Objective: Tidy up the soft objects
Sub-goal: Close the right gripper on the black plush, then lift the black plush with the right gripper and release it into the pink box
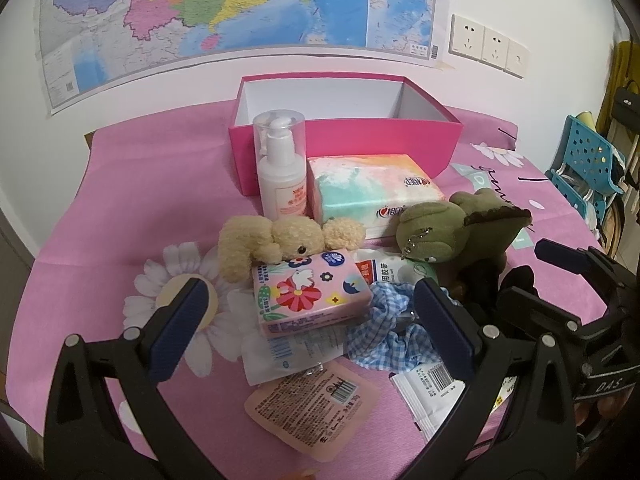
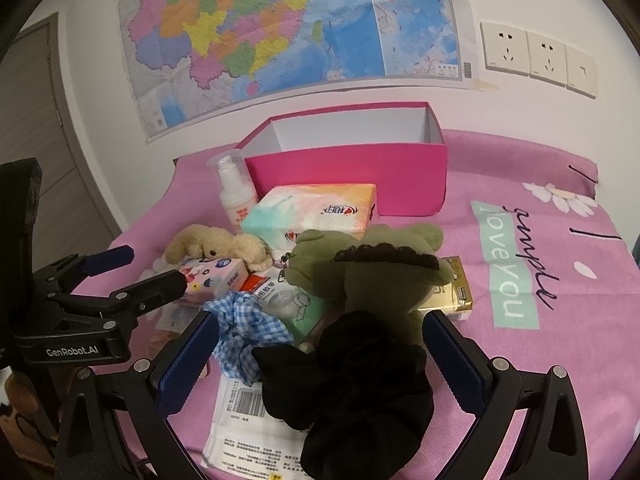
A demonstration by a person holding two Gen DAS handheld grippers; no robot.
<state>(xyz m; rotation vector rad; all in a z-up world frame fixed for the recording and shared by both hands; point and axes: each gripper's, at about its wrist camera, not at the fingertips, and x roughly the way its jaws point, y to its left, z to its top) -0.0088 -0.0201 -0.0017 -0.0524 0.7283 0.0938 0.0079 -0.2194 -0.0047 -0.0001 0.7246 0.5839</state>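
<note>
Soft toys, a beige plush dog (image 1: 276,242) and a green plush (image 2: 360,264), are piled before the pink box (image 1: 344,148). Both hand-held grippers, left (image 1: 312,312) and right (image 2: 320,356), are held open, a black scrunchie (image 2: 352,392) lying between the right one's fingers.

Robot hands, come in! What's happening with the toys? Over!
Left tool open over pink tissue pack. Right tool open around black scrunchie. Pink box empty. Lotion bottle and big tissue pack stand before it.
</note>
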